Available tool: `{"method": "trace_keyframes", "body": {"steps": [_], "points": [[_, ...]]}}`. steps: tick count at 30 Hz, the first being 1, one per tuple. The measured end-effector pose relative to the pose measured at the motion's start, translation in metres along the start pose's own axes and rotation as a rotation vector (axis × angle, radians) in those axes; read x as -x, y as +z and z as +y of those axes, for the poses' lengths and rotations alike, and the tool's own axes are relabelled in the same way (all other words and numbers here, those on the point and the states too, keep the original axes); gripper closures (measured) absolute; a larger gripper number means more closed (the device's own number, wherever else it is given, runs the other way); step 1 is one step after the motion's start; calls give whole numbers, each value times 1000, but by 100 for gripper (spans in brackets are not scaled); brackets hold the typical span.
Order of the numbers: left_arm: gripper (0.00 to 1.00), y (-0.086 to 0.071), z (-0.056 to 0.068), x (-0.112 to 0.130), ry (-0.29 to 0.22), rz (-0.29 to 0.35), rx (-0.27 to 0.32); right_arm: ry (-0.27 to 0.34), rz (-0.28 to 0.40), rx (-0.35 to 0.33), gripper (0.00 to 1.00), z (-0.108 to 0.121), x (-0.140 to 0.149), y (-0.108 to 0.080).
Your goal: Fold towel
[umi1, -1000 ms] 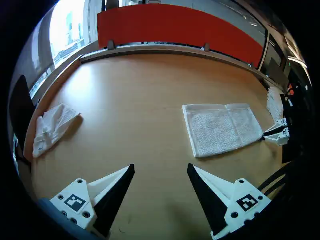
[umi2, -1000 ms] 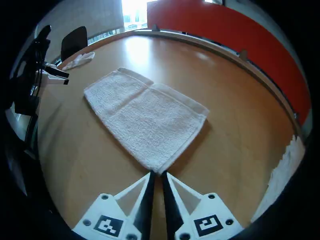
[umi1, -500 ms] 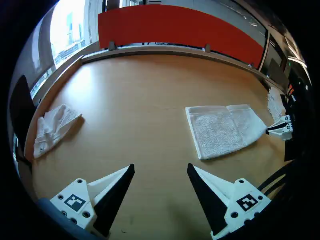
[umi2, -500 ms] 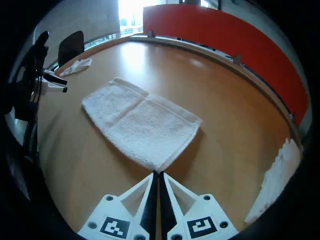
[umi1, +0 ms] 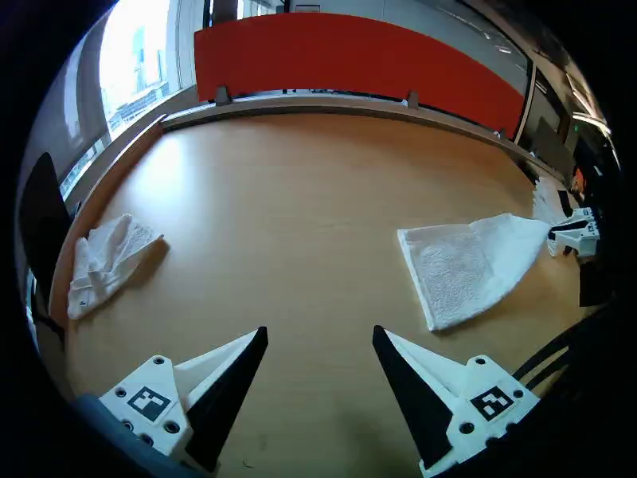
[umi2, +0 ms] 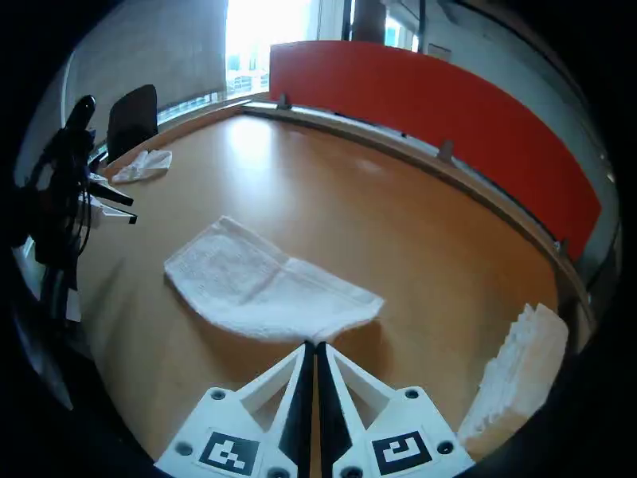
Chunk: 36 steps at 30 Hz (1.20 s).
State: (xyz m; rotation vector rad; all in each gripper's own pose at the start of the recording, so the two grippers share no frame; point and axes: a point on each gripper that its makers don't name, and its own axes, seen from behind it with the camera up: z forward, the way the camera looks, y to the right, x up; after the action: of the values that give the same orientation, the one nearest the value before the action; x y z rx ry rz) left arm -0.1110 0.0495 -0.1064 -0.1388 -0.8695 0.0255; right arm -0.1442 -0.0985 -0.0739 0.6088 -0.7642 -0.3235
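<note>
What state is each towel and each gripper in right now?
Towel: one corner pinched and raised, the rest lying flat.
Right gripper: shut on the towel's corner.
Left gripper: open, holding nothing.
Crumpled towel: bunched, unfolded.
Towel stack: folded, piled.

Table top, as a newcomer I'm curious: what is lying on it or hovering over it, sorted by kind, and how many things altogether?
spread towel: 1
crumpled white cloth: 1
stack of folded towels: 1
grippers: 2, the left gripper and the right gripper
Total: 5
</note>
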Motion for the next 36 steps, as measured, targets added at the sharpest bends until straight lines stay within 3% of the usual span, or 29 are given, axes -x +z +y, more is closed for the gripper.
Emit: {"method": "trace_keyframes", "body": {"steps": [22,36], "points": [[2,3,6,-16,15,22,5,-28,73,78,92,29,-38,-43],[2,5,9,-19,21,26,9,-47,78,66,91,27,-41,-45]]}}
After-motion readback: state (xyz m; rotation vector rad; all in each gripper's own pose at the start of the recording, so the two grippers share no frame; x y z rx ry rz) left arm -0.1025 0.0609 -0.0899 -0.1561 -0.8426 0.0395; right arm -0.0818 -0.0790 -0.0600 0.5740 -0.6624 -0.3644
